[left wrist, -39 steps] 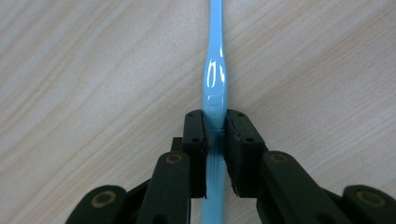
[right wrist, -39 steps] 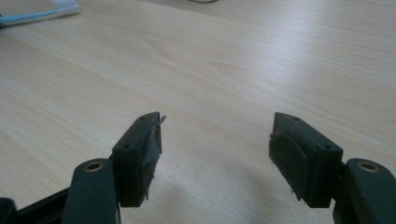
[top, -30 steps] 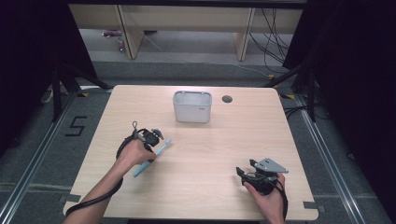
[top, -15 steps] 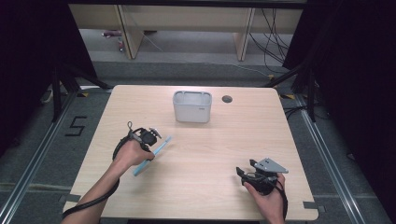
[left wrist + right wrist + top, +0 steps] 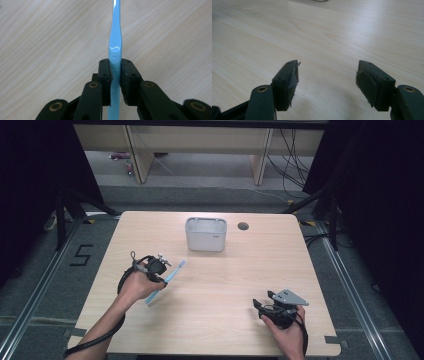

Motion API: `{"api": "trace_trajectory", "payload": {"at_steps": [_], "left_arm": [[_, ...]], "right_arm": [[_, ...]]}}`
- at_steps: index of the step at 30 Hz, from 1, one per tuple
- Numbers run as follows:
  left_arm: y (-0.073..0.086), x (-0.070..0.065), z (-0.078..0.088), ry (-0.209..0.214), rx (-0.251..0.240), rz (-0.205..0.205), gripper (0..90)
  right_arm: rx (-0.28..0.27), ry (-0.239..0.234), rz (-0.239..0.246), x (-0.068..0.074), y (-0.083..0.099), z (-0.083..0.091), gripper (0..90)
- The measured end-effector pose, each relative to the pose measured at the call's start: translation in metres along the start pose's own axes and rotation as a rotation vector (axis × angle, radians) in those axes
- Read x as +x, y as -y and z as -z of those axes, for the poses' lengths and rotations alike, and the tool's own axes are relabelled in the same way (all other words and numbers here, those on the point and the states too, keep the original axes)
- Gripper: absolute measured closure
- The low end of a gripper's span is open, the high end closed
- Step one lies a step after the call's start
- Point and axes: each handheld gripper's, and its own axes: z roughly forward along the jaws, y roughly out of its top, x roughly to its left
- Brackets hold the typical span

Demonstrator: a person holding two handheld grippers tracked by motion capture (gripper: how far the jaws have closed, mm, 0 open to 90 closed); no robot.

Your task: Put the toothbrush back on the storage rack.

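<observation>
High view: the left gripper [image 5: 161,270] clenches a slim light-blue plastic toothbrush [image 5: 167,281] low over the pale wooden table [image 5: 225,285]; its long axis slants up-right toward the grey plastic bin [image 5: 206,234], well apart. Left gripper view: pads pinch the ribbed handle. Right gripper view: the right gripper [image 5: 327,77] gapes, released, farther from the bin.

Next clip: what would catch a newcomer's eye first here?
The light blue toothbrush, clamped in the left gripper at the table's left. Behind it a grey bin stands near the far edge. The right gripper rests open at the near right.
</observation>
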Motion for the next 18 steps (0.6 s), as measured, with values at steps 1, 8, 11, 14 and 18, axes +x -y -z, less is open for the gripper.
{"api": "trace_trajectory", "payload": {"at_steps": [1,8,11,14,18], "left_arm": [[0.000,0.000,0.001,-0.001,-0.016,-0.005,78.4],[0.004,0.001,0.006,0.003,-0.117,0.008,78.4],[0.007,0.001,0.009,0.005,-0.166,0.019,78.4],[0.009,0.003,0.011,0.027,-0.220,0.016,78.4],[0.012,0.002,0.012,0.021,-0.316,0.039,78.4]], "right_arm": [[0.000,0.001,0.001,0.000,0.000,0.000,34.7],[0.005,0.006,0.005,0.000,0.000,0.001,34.7],[0.006,0.006,0.005,0.000,0.000,0.001,34.8],[0.004,0.004,0.004,0.000,0.000,0.001,34.8],[-0.001,0.007,0.001,0.000,0.000,0.000,34.8]]}}
